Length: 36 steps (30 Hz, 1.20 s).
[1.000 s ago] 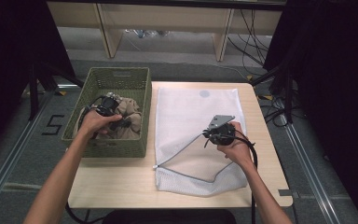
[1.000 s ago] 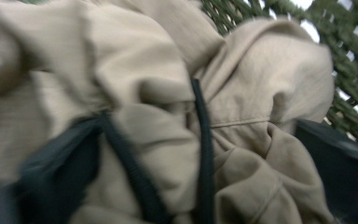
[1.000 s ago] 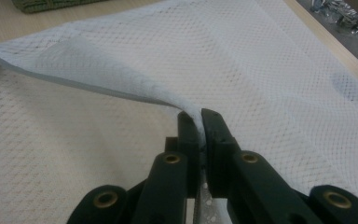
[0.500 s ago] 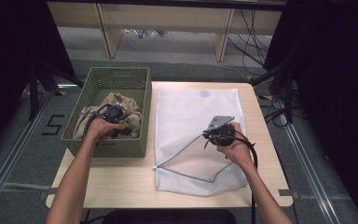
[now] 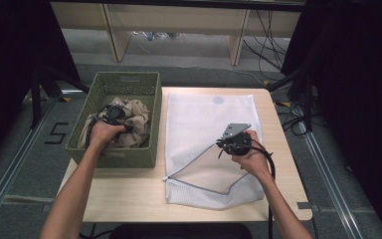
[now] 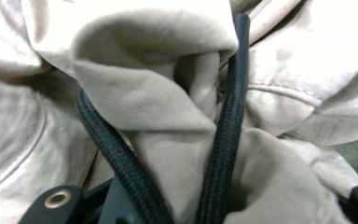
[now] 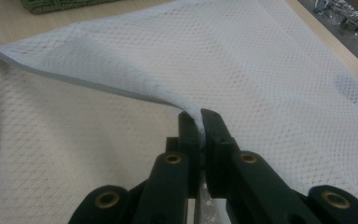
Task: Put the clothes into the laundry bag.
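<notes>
right now the left gripper is down in the green basket, buried in the beige clothes piled there. its jaws have just been closing, and in the left gripper view a fat fold of that beige cloth is bunched up between the two black jaws, both of them pressed against it, so it has a grasp on the clothes. the clothes sit inside the basket, which stands on the left part of the wooden table, just beside the white mesh bag.

over on the other side, the right gripper is at the bag's open mouth. in the right gripper view its jaws are clamped tight on the upper edge of the mesh bag, right by the grey zipper strip, and that edge is lifted off the lower layer so the mouth gapes toward the basket. the grey zipper runs from the pinched spot down to the bag's near left corner. the rest of the bag lies flat across the right half of the table. both forearms come in from the near edge of the table, one to each gripper, with a black cable trailing from the right one.
</notes>
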{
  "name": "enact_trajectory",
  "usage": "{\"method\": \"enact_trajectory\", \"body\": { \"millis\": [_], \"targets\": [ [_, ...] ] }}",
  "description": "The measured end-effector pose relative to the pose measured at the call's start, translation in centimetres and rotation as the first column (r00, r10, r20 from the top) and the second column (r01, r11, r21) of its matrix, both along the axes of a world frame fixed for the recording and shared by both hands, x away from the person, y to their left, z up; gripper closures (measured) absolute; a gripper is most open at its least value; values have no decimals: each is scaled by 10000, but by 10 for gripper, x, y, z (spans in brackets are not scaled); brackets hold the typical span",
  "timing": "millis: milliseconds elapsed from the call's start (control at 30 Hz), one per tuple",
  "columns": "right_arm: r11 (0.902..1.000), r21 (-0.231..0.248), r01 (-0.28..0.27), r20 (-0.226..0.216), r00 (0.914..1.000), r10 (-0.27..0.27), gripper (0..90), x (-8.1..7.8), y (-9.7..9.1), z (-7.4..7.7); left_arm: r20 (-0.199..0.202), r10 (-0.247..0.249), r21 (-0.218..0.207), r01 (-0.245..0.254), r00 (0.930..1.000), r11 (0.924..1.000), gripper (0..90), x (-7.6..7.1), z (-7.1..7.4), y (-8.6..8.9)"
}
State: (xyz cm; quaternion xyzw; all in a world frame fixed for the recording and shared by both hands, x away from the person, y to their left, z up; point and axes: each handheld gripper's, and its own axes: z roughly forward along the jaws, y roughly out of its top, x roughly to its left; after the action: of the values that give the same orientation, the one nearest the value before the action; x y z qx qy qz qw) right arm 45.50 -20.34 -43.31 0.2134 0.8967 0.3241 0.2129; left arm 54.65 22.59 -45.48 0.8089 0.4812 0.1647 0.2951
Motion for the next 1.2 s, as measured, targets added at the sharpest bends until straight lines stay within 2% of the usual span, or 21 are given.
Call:
{"method": "enact_trajectory", "body": {
  "millis": [33, 67, 167, 200, 233, 267, 300, 333, 433, 533, 567, 700, 733, 767, 800, 900, 967, 1033, 1067, 1133, 1200],
  "targets": [
    [10000, 13, 4, -2, 10000, -4, 883, 0, 0, 0, 0, 0, 0, 0, 10000, 10000, 668, 0, 0, 0],
    [10000, 32, 45, 7, 10000, -45, 885, -1, 0, 1, 258, 315, -548, -301, 9992, 9980, 669, -1, 10, 4],
    [10000, 93, 12, -33, 10000, -12, 889, -2, 1, 3, 652, 550, -1046, -480, 9964, 9934, 668, -3, 27, 11],
    [9998, 160, 132, -48, 9999, -132, 889, -3, 1, 4, 467, 425, -1084, -372, 9980, 9934, 668, -4, 36, 15],
    [9999, 95, -37, 64, 10000, 37, 889, -2, 1, 5, 486, 381, -1279, -316, 9981, 9913, 668, -5, 42, 17],
    [9999, 95, -37, 64, 10000, 37, 889, -2, 1, 5, 486, 381, -1279, -316, 9981, 9913, 668, -5, 42, 17],
    [9999, 92, -52, 30, 10000, 51, 889, -3, 1, 5, 557, 329, -1392, -248, 9979, 9899, 668, -7, 48, 19],
    [9999, 90, -70, 19, 10000, 70, 889, -3, 1, 6, 600, 199, -1752, -91, 9980, 9845, 667, -11, 60, 20],
    [9999, 126, -42, 40, 10000, 41, 889, -3, 2, 6, 806, 164, -1906, -7, 9966, 9817, 666, -17, 75, 21],
    [9999, 144, -34, 149, 9999, 32, 892, -3, 2, 5, 1012, 163, -2257, 70, 9947, 9742, 666, -22, 87, 24],
    [9999, 130, -67, 59, 10000, 66, 892, -3, 1, 6, 1051, 180, -2357, 73, 9943, 9718, 666, -24, 91, 26],
    [9998, 163, 61, 21, 10000, -61, 892, -5, 0, 8, 1246, 267, -3106, 134, 9918, 9504, 668, -32, 108, 33],
    [9998, 184, 79, 52, 10000, -80, 892, -5, 0, 8, 1317, 359, -3460, 120, 9906, 9382, 668, -35, 112, 35],
    [9998, 183, -45, 131, 9999, 42, 892, -4, 0, 9, 1317, 359, -3460, 120, 9906, 9382, 668, -35, 112, 35],
    [9998, 203, -31, 129, 9999, 28, 892, -4, 0, 9, 1462, 274, -3678, 286, 9889, 9295, 668, -40, 121, 37],
    [9999, 153, -44, 137, 9999, 42, 892, -4, 0, 10, 1536, 158, -3650, 419, 9880, 9300, 667, -46, 127, 36],
    [9997, 212, 85, 64, 9999, -87, 892, -6, 1, 10, 1637, -94, -3839, 724, 9865, 9205, 668, -53, 133, 34],
    [9998, 192, 62, 69, 10000, -63, 892, -5, 1, 10, 1618, -184, -3873, 807, 9866, 9184, 668, -55, 135, 33],
    [9998, 179, 38, 81, 10000, -39, 893, -5, 1, 10, 1678, -318, -3846, 952, 9853, 9182, 668, -58, 137, 31],
    [9998, 177, 19, 64, 10000, -20, 893, -5, 1, 10, 1736, -703, -3942, 1348, 9823, 9091, 667, -64, 140, 24],
    [9999, 156, -50, 121, 9999, 48, 893, -5, 1, 10, 1757, -930, -3964, 1569, 9800, 9046, 667, -69, 142, 19]
  ]
}}
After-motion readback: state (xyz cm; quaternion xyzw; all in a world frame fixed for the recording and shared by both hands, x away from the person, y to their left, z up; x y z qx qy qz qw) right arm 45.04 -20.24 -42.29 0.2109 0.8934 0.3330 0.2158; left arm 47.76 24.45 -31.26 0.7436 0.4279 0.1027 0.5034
